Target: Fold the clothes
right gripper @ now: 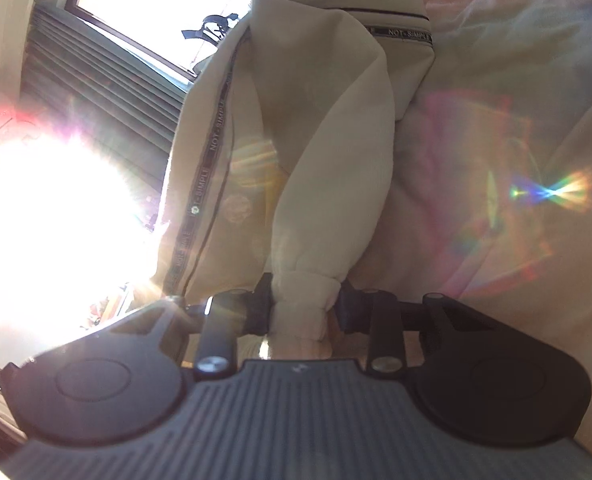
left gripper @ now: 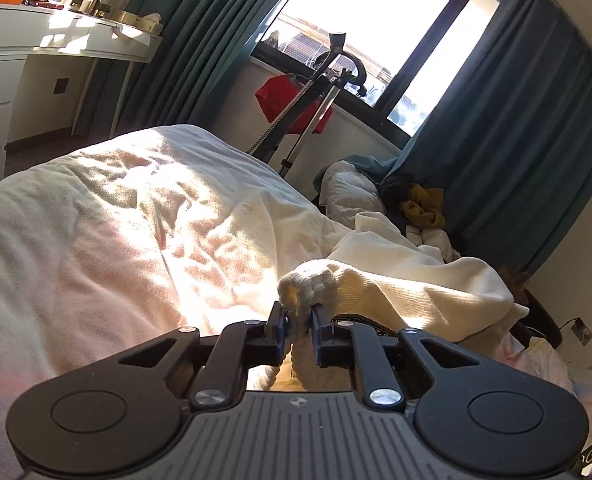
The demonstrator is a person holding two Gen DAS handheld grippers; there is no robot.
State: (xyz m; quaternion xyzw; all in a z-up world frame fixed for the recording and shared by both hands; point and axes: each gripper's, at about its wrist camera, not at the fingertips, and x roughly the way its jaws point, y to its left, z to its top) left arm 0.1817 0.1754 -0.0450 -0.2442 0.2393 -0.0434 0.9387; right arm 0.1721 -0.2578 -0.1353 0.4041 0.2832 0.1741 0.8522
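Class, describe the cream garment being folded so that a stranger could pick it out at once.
Start at the bed under the window. The cream sweatshirt lies on its right side. Unlike the plain bedding, it has black tape printed NOT-SIMPLE.

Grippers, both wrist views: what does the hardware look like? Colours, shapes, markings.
Both match. Left gripper: black linkage arms with silver pivot screws, blue pads on the fingers, two round black discs flanking a grey ribbed body with a small logo. Right gripper: same black linkage, silver screws, discs and ribbed grey body; glare hides its pad colour. No cables or sleeves visible.
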